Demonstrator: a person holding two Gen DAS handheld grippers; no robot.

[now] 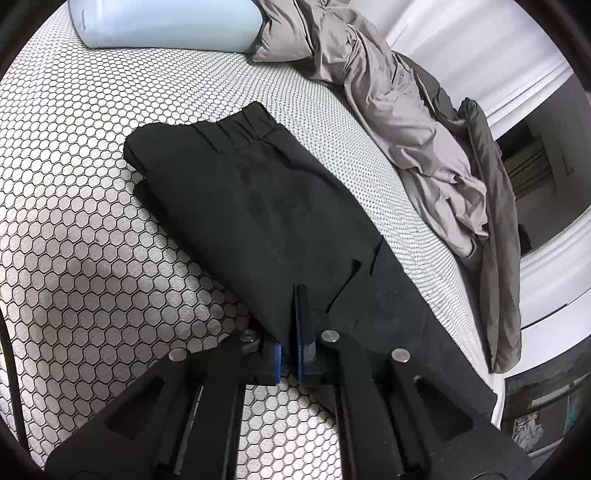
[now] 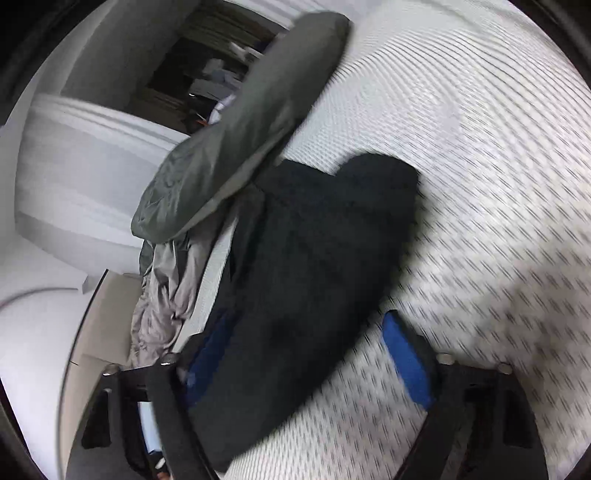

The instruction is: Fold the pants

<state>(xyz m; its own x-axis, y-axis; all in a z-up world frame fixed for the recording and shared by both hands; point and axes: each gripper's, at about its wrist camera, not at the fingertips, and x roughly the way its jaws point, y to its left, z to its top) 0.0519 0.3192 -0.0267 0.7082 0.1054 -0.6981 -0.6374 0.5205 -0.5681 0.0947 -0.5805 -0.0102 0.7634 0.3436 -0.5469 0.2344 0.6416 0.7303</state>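
Black pants point(image 1: 258, 206) lie folded lengthwise on the bed, waistband at the far end. My left gripper point(image 1: 291, 350) is at their near edge, its blue pads shut on a fold of the black cloth. In the blurred right wrist view the pants point(image 2: 314, 258) run away from the camera between the spread fingers of my right gripper point(image 2: 304, 325). Its left blue pad is half hidden against the cloth. The right pad point(image 2: 406, 362) stands apart from the pants over the bare mattress, so this gripper is open.
The mattress cover point(image 1: 74, 221) has a honeycomb print. A pale blue pillow point(image 1: 166, 22) lies at the head. A crumpled grey duvet point(image 1: 388, 92) runs along the bed's far side beside the pants, and its dark corner point(image 2: 240, 129) hangs over the edge.
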